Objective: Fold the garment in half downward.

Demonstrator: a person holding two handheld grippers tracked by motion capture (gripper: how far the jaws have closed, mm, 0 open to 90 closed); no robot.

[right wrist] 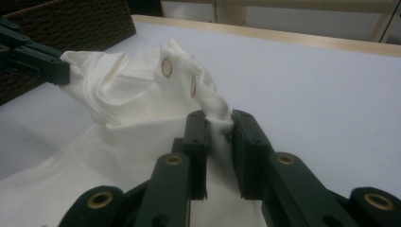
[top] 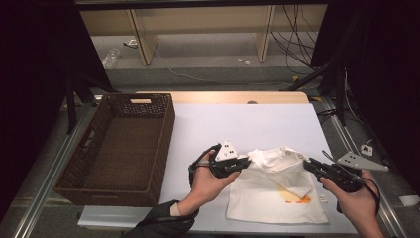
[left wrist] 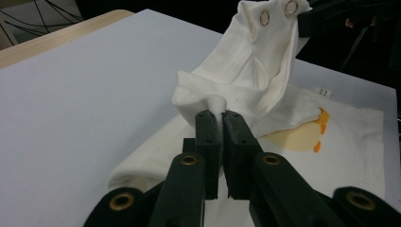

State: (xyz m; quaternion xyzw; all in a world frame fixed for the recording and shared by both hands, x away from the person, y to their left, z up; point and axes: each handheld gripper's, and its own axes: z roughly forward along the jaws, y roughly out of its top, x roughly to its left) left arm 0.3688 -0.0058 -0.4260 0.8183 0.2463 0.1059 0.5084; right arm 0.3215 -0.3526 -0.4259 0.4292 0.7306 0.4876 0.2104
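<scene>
Both tongs, left [left wrist: 221, 115] and right [right wrist: 218, 118], clamp the white shirt [top: 277, 191] (top edge lifted).

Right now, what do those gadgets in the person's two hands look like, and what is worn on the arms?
Both the left gripper and the right gripper are black, each with two flat block-shaped jaws on arms joined by brass-coloured rivets. A grey three-cornered plate with small dark dots tops each one, and a black cable loops from each by the hand. A dark sleeve covers the left forearm.
</scene>
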